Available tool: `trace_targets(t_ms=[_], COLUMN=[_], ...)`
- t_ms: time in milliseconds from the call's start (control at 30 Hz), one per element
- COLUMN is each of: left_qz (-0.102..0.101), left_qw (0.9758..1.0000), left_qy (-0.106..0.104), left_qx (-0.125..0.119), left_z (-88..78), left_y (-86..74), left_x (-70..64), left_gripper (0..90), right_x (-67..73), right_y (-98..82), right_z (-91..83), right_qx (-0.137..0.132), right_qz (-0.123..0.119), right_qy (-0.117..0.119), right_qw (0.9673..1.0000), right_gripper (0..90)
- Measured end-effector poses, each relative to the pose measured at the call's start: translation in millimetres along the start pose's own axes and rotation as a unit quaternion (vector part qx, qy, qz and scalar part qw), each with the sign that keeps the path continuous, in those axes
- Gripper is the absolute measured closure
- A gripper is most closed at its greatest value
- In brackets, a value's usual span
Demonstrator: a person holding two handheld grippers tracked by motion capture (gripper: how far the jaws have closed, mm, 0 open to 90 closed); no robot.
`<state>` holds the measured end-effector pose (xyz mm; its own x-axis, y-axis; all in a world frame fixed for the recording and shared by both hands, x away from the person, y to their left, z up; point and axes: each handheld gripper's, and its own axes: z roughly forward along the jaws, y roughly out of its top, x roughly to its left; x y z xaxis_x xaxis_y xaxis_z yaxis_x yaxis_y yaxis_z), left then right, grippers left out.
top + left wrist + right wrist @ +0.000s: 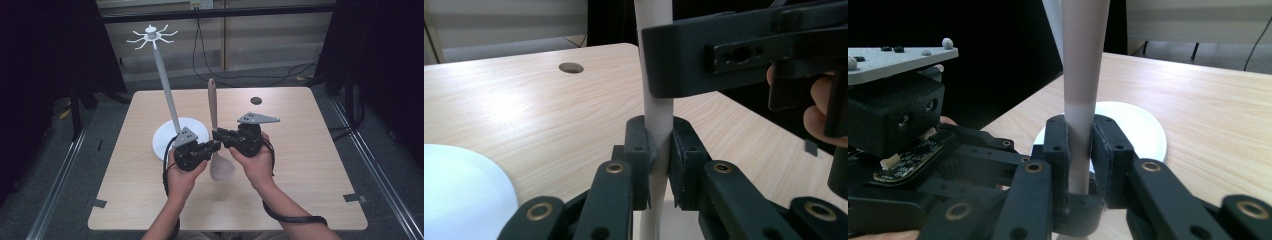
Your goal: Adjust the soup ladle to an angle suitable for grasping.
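Note:
A wooden spoon [212, 102] stands nearly upright over the table, its brownish handle up and its pale bowl [221, 167] down near the tabletop. My left gripper [215, 146] comes in from the left and is shut on the spoon's neck just above the bowl. My right gripper [218, 133] is shut on the handle right above it, coming in from the right. In the left gripper view my left gripper [658, 137] clamps the pale handle [657, 107], with the right gripper's jaw [704, 55] above. In the right gripper view my right gripper [1079, 137] presses on the handle [1082, 60].
A hanging stand rises at the left: white round base [167, 142], grey pole [165, 80] and a hook crown [151, 36]. The base [1148, 132] lies just behind the spoon. A dark hole [256, 100] sits in the table's far side. Cables trail on the floor behind.

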<state>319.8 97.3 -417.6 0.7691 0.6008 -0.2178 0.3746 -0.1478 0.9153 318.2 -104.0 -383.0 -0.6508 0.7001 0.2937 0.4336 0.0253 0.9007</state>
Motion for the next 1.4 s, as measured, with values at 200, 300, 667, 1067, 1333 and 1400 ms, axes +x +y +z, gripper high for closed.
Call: trace_targets(t_ms=[200,300,667,1067,1333,1400], left_qz=[0.003,0.007,0.011,0.016,0.012,0.015], left_qw=[0.9999,0.9998,0.9995,0.9993,0.999,0.9988], left_qy=[0.013,0.018,0.024,0.025,0.03,0.032], left_qx=[-0.005,-0.007,-0.014,-0.024,-0.03,-0.034], left_z=[-9.3,-13.8,-22.7,-24.5,-30.4,-31.7], left_y=[1.0,2.2,6.3,15.5,25.0,27.0], left_x=[5.4,7.9,13.9,16.1,18.6,18.9], left_gripper=[80.5,80.4,80.4,80.4,80.3,80.3], right_x=[-5.8,-10.9,-32.1,-43.5,-46.6,-47.8], right_y=[-1.6,-8.0,-45.0,-73.7,-83.5,-85.8], right_z=[-9.8,-14.4,-17.4,-16.9,-15.6,-15.3], right_qx=[-0.014,-0.003,0.057,0.126,0.143,0.148], right_qz=[-0.018,-0.033,-0.055,-0.104,-0.106,-0.105], right_qy=[-0.004,-0.014,-0.045,-0.055,-0.059,-0.058], right_qw=[0.9997,0.9993,0.9958,0.985,0.9822,0.9818], right_gripper=[54.1,45.0,17.6,3.1,2.2,2.2])
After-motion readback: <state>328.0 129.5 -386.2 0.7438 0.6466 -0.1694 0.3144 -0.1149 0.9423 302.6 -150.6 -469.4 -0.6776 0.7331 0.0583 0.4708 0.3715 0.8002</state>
